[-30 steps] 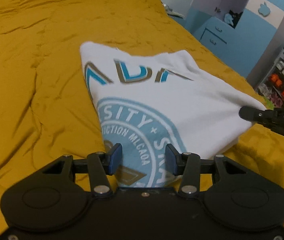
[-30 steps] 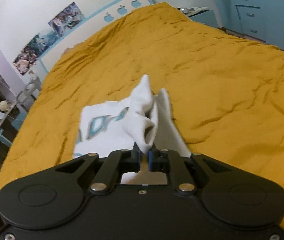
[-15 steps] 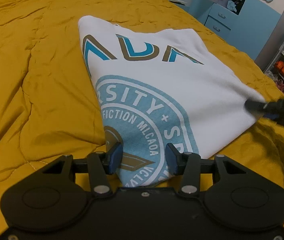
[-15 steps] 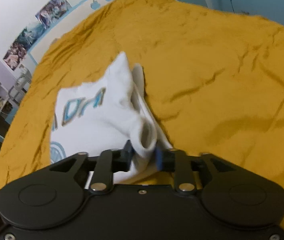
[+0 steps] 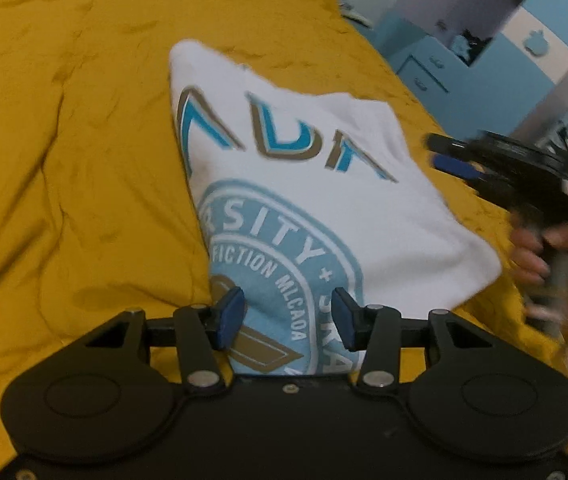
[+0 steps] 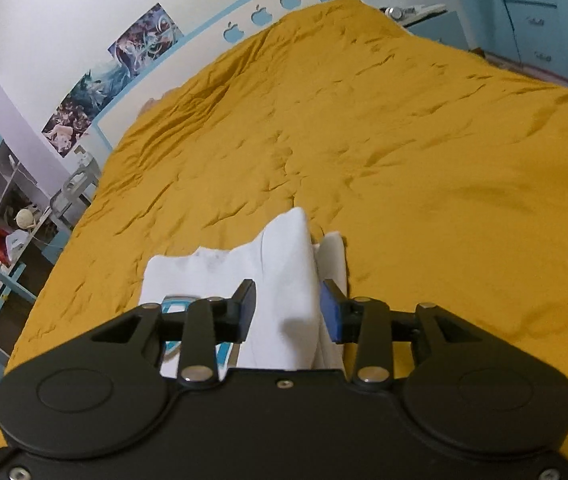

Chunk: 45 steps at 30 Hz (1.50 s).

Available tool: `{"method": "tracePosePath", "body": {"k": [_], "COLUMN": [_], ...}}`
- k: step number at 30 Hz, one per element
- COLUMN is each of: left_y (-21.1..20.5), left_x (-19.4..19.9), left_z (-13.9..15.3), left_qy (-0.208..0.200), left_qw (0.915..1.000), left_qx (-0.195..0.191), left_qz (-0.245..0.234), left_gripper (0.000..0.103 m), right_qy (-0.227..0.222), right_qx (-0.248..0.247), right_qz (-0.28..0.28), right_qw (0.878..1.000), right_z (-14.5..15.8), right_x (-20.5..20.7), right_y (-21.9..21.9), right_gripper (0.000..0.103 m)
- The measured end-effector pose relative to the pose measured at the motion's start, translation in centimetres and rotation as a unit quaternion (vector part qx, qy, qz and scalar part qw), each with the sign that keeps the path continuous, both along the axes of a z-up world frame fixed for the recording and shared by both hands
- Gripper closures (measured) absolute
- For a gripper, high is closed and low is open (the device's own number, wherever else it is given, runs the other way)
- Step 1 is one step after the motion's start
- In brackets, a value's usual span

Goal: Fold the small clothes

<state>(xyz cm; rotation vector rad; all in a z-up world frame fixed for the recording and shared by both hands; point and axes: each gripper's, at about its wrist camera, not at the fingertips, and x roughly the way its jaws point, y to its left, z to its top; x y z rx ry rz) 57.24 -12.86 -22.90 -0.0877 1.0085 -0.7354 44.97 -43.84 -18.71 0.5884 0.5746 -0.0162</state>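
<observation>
Mustard bedspread [image 5: 64, 160], folded white shirt [image 5: 324, 200], both grippers' jaws released.

White T-shirt [image 5: 316, 200] is laid folded on the mustard bedspread [image 5: 64, 160], print side up: blue-and-tan lettering over a light-blue circular emblem. One fold is seen raised in a ridge at the right edge.

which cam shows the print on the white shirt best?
Left wrist. The white shirt lies face-up on the yellow bedspread, with the blue letters and round emblem readable despite some blur. Right wrist sees the shirt edge-on, mostly plain white folds between the open right gripper, with only a sliver of blue print.
</observation>
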Motion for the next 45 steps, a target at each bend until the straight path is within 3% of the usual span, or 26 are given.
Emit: {"method": "tracePosePath", "body": {"k": [3, 9, 13, 16, 18, 20, 24, 26, 29, 32, 34, 36, 39, 45], "left_y": [0.4, 0.5, 0.7, 0.4, -0.1, -0.4, 0.3, 0.8, 0.2, -0.1, 0.2, 1.1, 2.3, 2.4], "left_x": [0.6, 4.6, 7.4, 8.7, 9.4, 9.8, 9.0, 8.9, 9.2, 9.6, 10.0, 10.1, 10.5, 13.8], "left_z": [1.0, -1.2, -2.5, -2.9, -3.1, -3.0, -1.8, -1.6, -2.6, -3.7, -3.6, -2.8, -1.3, -1.1], "left_qy": [-0.032, -0.019, 0.011, 0.027, 0.037, 0.043, 0.026, 0.028, 0.032, 0.043, 0.051, 0.045, 0.018, 0.03], "left_qw": [0.9994, 0.9974, 0.995, 0.9922, 0.9914, 0.991, 0.9905, 0.9883, 0.9894, 0.9899, 0.9898, 0.99, 0.9886, 0.9859], "left_qx": [0.009, 0.016, -0.028, -0.061, -0.066, -0.068, -0.09, -0.107, -0.09, -0.082, -0.083, -0.087, -0.092, -0.081], "left_qz": [0.012, 0.067, 0.095, 0.106, 0.107, 0.107, 0.101, 0.105, 0.109, 0.107, 0.104, 0.102, 0.118, 0.143], "left_gripper": [0.051, 0.051, 0.05, 0.051, 0.072, 0.082, 0.087, 0.087, 0.086, 0.078, 0.067, 0.065, 0.056, 0.056], "right_qy": [0.003, 0.018, 0.03, 0.033, 0.034, 0.03, 0.001, -0.004, 0.019, 0.045, 0.046, 0.039, 0.023, 0.025], "right_qx": [-0.004, -0.009, -0.011, -0.028, -0.04, -0.055, -0.063, -0.063, -0.06, -0.066, -0.074, -0.062, -0.051, -0.05], "right_qz": [0.008, 0.018, 0.021, 0.028, 0.032, 0.025, 0.01, 0.0, -0.005, 0.003, 0.007, 0.009, 0.015, 0.063], "right_qw": [1.0, 1.0, 0.999, 0.999, 0.998, 0.998, 0.998, 0.998, 0.998, 0.997, 0.996, 0.997, 0.998, 0.996], "right_z": [-0.5, -1.3, -1.6, -1.7, -1.7, -1.4, 0.1, 0.7, -0.6, -2.6, -3.2, -2.8, -1.4, 0.3], "right_x": [1.9, 3.6, 3.9, 3.8, 3.9, 3.8, 3.2, 3.3, 4.2, 4.9, 4.9, 4.2, 2.2, -2.2], "right_y": [0.0, 0.0, -0.1, 0.1, 0.3, 0.5, 0.4, 0.1, -0.6, -0.5, -0.4, -0.7, -1.3, -1.1], "right_gripper": [0.065, 0.067, 0.074, 0.091, 0.097, 0.098, 0.1, 0.1, 0.1, 0.1, 0.096, 0.084, 0.082, 0.082]}}
